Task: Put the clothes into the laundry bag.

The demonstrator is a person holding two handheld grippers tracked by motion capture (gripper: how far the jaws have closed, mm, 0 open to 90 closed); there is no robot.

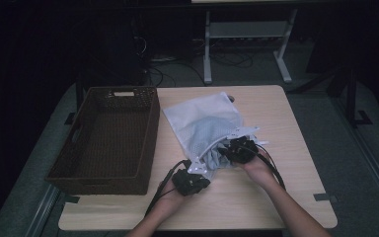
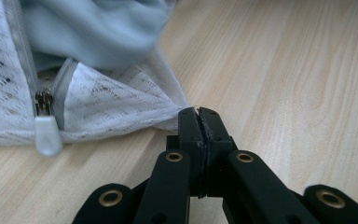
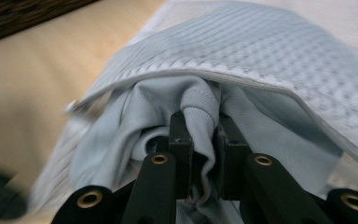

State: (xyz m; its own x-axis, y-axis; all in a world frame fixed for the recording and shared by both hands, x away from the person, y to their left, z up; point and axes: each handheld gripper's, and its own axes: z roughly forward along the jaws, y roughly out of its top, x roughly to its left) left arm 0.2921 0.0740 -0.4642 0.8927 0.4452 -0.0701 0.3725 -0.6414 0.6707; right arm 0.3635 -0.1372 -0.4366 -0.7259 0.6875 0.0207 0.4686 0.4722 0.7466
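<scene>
Mesh laundry bag (image 1: 197, 118), white, lies flat mid-table beside the wicker basket (image 1: 108, 138), its zipped mouth toward us. Pale blue garment (image 3: 200, 116) bulges from that mouth. We have the left gripper (image 2: 199, 112) pinched shut on the bag's corner, just beside the zipper pull (image 2: 46, 135). Right gripper (image 3: 200, 140) clamps a fold of the garment between narrow jaws. We judge both items light, limp and a bit slippery (cloth will stretch, not slide cleanly). Best hold: a thick bunched fold of the garment, and the bag's seam rather than the open mesh.
</scene>
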